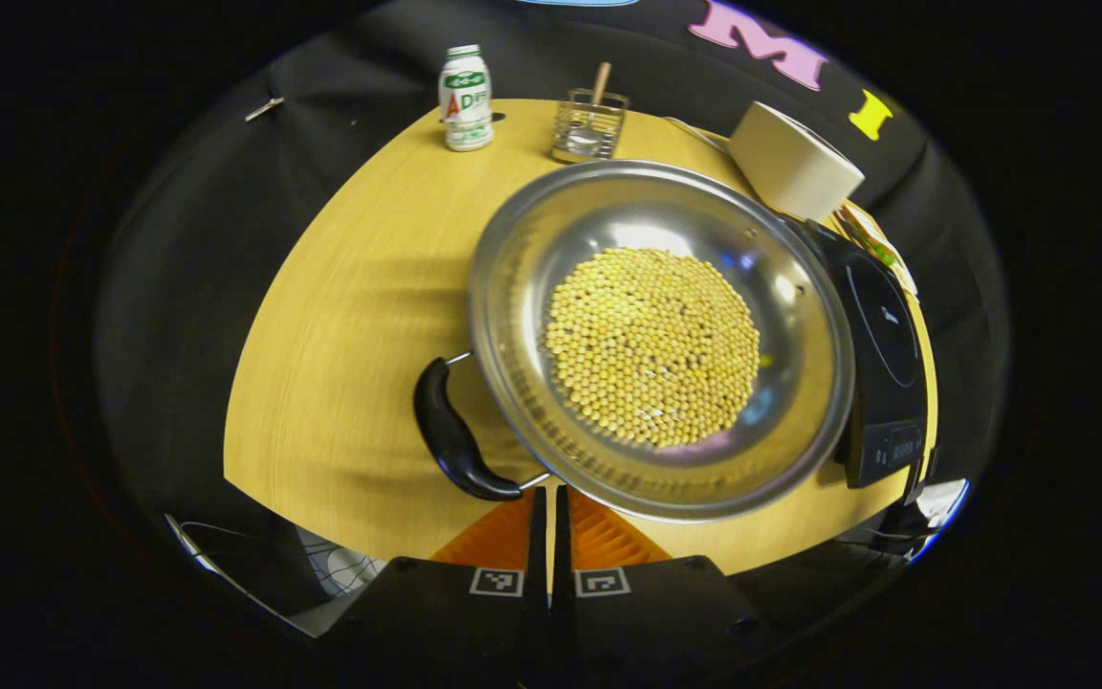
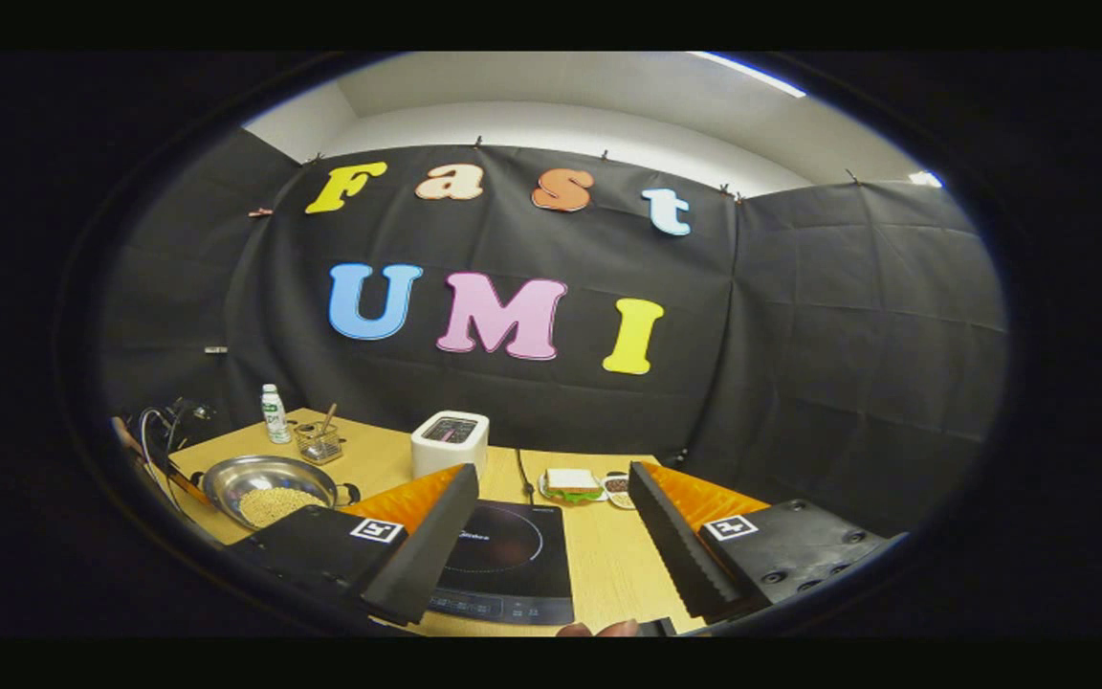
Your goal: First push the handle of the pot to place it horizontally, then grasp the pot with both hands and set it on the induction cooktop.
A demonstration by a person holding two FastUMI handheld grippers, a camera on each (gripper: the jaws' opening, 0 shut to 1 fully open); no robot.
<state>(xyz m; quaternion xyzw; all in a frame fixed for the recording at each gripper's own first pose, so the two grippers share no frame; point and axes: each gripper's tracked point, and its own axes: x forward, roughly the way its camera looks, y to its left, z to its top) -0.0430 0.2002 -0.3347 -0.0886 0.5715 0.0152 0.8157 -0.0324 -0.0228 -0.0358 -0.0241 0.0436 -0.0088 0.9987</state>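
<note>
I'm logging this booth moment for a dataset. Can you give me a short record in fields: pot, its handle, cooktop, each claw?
pot: steel pot with yellow beans, on the wooden table
handle: black handle at the pot's near-left rim
cooktop: induction cooktop beside the pot, nothing on it
left claw: left claw shut, at the pot's near rim
right claw: right claw open, above the cooktop

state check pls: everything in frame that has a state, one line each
left gripper: shut, fingers together near the pot handle, gripping nothing
right gripper: open, above the induction cooktop
pot: on the table, uncovered, holding yellow beans, not on the cooktop
pot handle: ungrasped
induction cooktop: bare, nothing on it
bottle: upright, capped
toaster: upright, slots look empty
</note>
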